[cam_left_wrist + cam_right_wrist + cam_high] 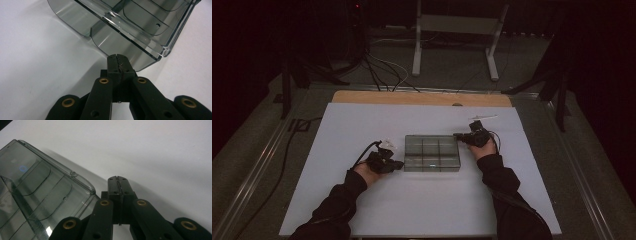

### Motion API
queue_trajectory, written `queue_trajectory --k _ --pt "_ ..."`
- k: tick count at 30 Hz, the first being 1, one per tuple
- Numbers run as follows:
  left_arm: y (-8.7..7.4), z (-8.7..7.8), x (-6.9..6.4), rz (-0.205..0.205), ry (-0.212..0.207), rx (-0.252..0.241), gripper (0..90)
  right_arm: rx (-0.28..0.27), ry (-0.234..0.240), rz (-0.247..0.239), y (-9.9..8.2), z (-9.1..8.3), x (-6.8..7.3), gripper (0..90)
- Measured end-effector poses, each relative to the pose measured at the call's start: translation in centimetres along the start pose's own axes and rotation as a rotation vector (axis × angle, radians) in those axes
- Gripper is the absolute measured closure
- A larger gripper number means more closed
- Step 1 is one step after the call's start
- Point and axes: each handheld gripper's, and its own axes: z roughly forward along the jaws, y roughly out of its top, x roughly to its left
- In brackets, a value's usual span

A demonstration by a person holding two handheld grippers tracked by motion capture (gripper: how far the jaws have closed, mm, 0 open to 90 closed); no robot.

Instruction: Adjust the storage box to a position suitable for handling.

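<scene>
Your high view looks forward and down from above your side of the white-covered worktop [412, 210], far enough to take in its whole surface. Each claw camera sits low and close, looking along its own black jaws. All three views share the smoky clear plastic compartment box [432, 152] [130, 27] [32, 200].

A desk [362, 200] covered by a white sheet [422, 205] carried a smoky clear plastic box [432, 153] with compartments near its middle. A strip of bare wood [412, 98] showed along the desk's far edge.
</scene>
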Motion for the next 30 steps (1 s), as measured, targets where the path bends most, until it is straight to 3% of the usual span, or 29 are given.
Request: queue_trajectory --k 10,18,24,30 --pt "-1.3 -1.5 -1.2 0.027 0.012 0.023 90.0 0.002 -0.013 0.013 -1.2 -0.3 2.2 90.0" --pt "-2.9 -2.6 -2.5 0.038 -0.005 0.029 90.0 0.013 -0.009 0.016 -2.5 -1.0 4.1 90.0" --pt "-3.9 -3.2 -3.5 0.047 -0.017 0.038 90.0 0.03 -0.013 0.044 -3.7 -1.7 5.5 90.0" --pt "-4.8 -3.8 -4.5 0.05 -0.027 0.04 90.0 0.039 -0.016 0.034 -4.4 -2.2 6.5 90.0"
